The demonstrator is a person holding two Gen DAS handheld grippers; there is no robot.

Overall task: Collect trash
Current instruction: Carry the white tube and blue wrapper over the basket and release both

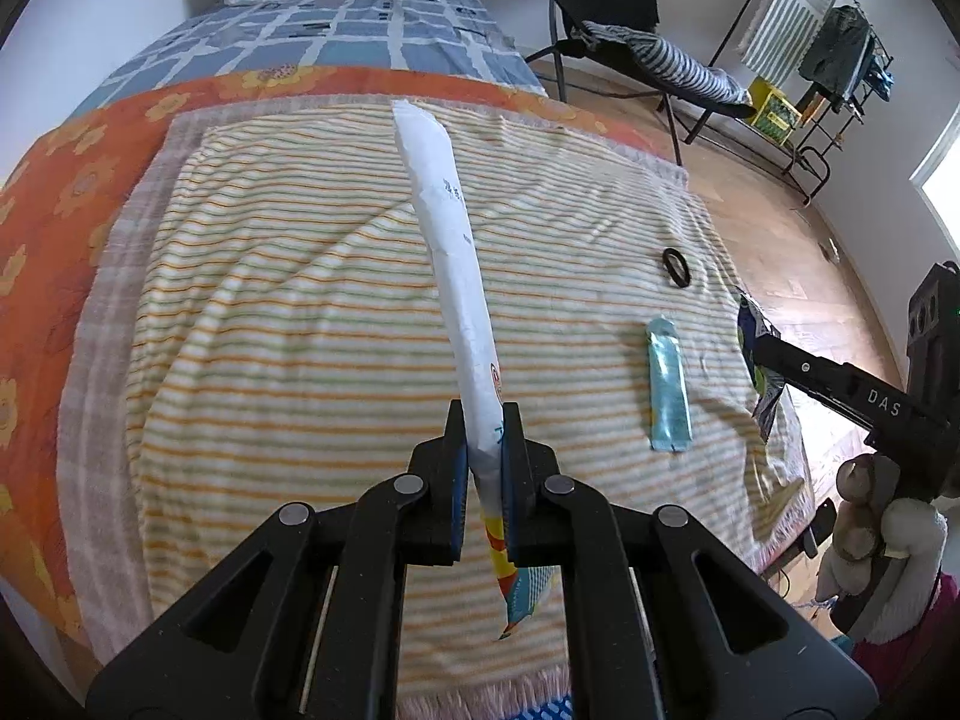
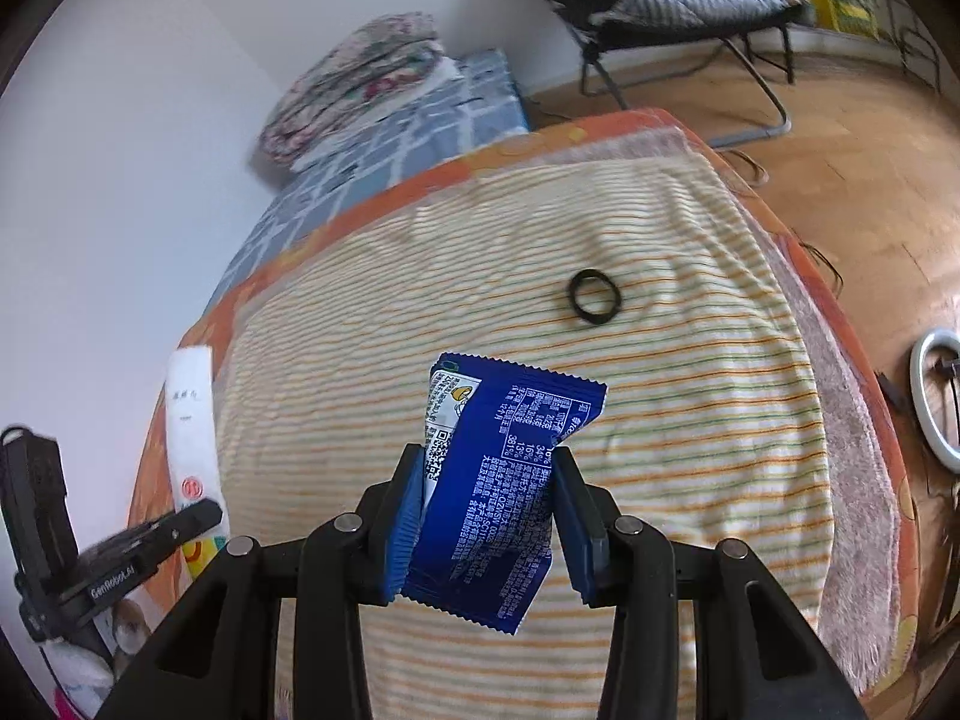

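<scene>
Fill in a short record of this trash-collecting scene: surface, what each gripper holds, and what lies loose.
surface: striped yellow-and-white towel spread over an orange flowered bedcover
left gripper: shut on a long white paper wrapper, held edge-on
right gripper: shut on a crinkled blue foil snack wrapper
loose on towel: pale blue plastic sachet; black ring-shaped hair tie
</scene>
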